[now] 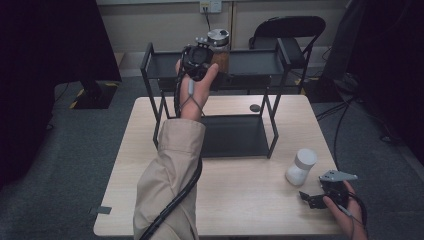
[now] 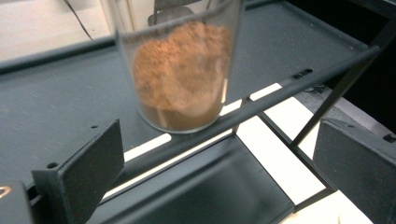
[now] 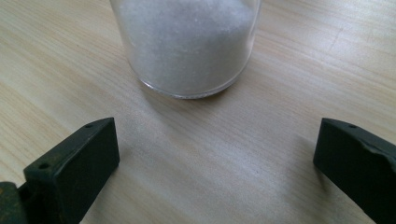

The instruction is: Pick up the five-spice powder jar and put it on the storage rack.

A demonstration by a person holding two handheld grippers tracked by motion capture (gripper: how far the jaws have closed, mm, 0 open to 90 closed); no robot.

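Jaws wide apart both sides; brown-powder jar (image 2: 180, 74) unlabelled (white-powder jar (image 3: 187, 44) too).

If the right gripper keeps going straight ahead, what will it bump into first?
Most likely the jar of white powder. It stands on the table straight ahead of the right gripper, whose jaws are wide open with bare wood between. How far off is hard to tell.
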